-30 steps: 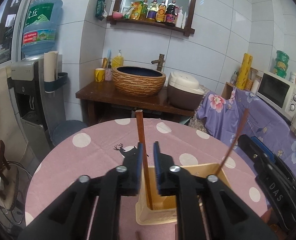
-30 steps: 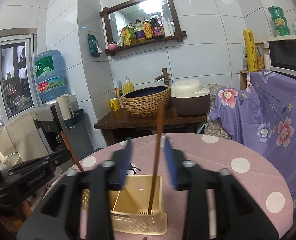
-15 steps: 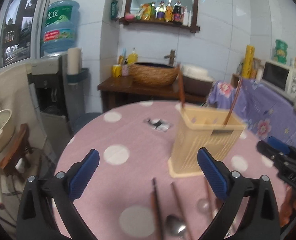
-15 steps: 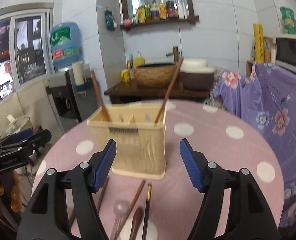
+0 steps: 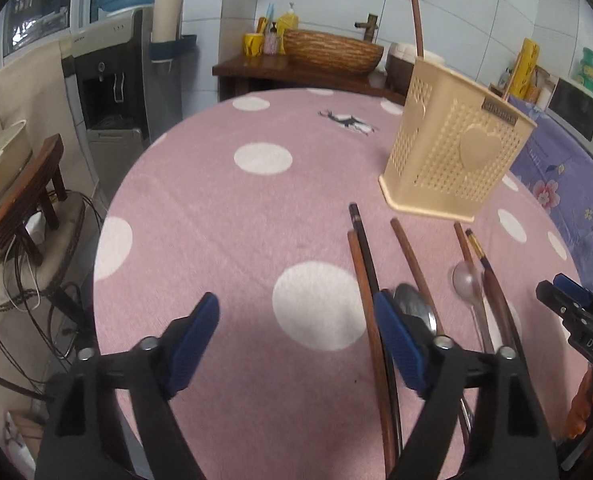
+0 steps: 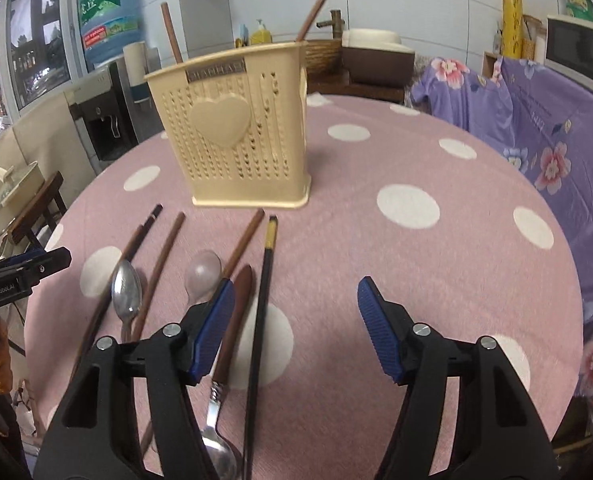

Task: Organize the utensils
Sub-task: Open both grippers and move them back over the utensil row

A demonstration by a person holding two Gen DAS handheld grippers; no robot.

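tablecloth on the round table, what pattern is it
Pink tablecloth with large white polka dots, plus one small dark deer print; clearest in the left wrist view.

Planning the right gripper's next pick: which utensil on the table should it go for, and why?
Probably shift the right gripper slightly left and lower it over the black chopstick. Its jaws are closing with nothing between them, and that chopstick lies just inside the left finger, apart from the other utensils. Two chopsticks already stand in the holder.

Soft, even daylight is coming from the window [image 6: 28, 64]; fisheye curvature is bending and darkening the corners, and slight blur is softening the utensil holder [image 5: 452, 152].
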